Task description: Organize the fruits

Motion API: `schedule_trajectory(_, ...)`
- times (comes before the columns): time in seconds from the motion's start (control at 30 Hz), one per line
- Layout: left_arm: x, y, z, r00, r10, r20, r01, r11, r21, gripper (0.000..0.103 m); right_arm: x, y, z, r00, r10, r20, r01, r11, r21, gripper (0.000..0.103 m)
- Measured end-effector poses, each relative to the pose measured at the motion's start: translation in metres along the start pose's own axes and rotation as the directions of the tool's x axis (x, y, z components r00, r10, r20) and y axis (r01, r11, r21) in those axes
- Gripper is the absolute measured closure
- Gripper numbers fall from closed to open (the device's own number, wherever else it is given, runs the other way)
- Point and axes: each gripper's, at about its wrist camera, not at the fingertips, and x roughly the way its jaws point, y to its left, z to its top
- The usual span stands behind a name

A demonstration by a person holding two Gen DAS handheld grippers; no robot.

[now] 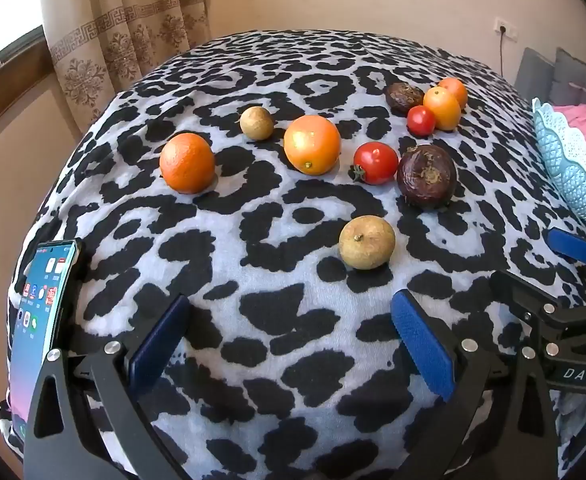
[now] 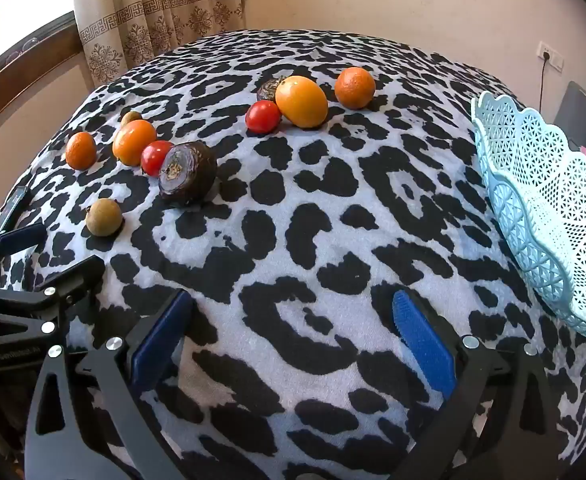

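Several fruits lie on a leopard-print cloth [image 1: 277, 264]. In the left wrist view the near group holds an orange [image 1: 187, 162], a bigger orange [image 1: 312, 144], a tomato [image 1: 375, 162], a dark passion fruit [image 1: 426, 176] and two brown longans [image 1: 367, 242] [image 1: 257, 123]. A far group [image 1: 433, 104] holds two oranges, a tomato and a passion fruit. A light blue lattice basket [image 2: 545, 216] stands at the right edge. My left gripper [image 1: 289, 320] is open and empty, short of the near longan. My right gripper [image 2: 293, 316] is open and empty over bare cloth, left of the basket.
A phone [image 1: 41, 308] with a lit screen stands at the cloth's left edge. A curtain [image 1: 125, 36] and a window are behind on the left. A pink cloth [image 1: 585, 120] and grey cushions lie beyond the basket. A wall socket [image 2: 549, 58] is at the right.
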Motion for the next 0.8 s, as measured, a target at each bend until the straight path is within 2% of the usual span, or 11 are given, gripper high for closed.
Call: schedule_trajectory(0.8,-0.0014,0.0011,0.001,1.0,0.019,-0.004,-0.019,1.0,0.01,0.005,0.0017,0.0015,0.0006,1.0,-0.002,-0.006,0.002,1.0,-0.008,0.002)
